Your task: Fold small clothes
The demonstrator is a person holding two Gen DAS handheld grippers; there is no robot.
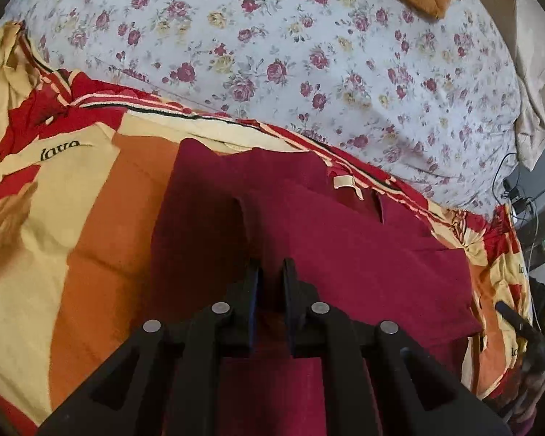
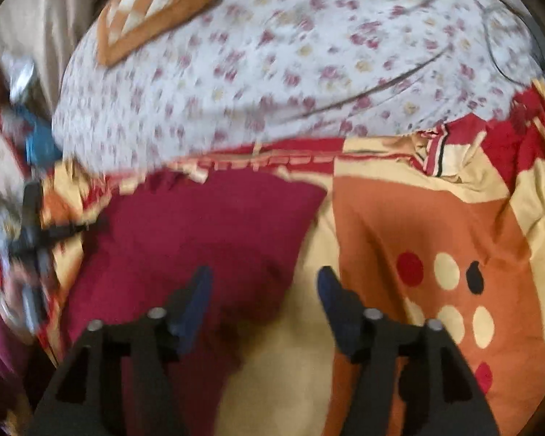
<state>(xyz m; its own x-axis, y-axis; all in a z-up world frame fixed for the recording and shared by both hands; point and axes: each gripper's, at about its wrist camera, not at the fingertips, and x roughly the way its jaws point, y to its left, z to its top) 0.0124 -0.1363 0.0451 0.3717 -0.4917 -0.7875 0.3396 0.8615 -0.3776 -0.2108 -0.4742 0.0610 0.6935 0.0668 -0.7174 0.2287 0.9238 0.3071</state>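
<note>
A maroon garment (image 1: 363, 254) lies partly folded on a patterned blanket, its cream neck label (image 1: 343, 181) showing at the far edge. My left gripper (image 1: 271, 269) is down on the garment and shut on a raised fold of the maroon cloth, which runs up between the fingers. The right wrist view is blurred. There the same maroon garment (image 2: 200, 225) fills the left centre, and my right gripper (image 2: 265, 276) stands open just above its near right corner, holding nothing. Its left finger is over the cloth and its right finger over the blanket.
The blanket (image 1: 72, 218) is orange, cream and red and covers the near part of the bed. Beyond it is a white floral sheet (image 1: 309, 54) with an orange checked cushion (image 2: 156, 11) at the far edge. Cables (image 1: 516, 196) hang off the bed's right side.
</note>
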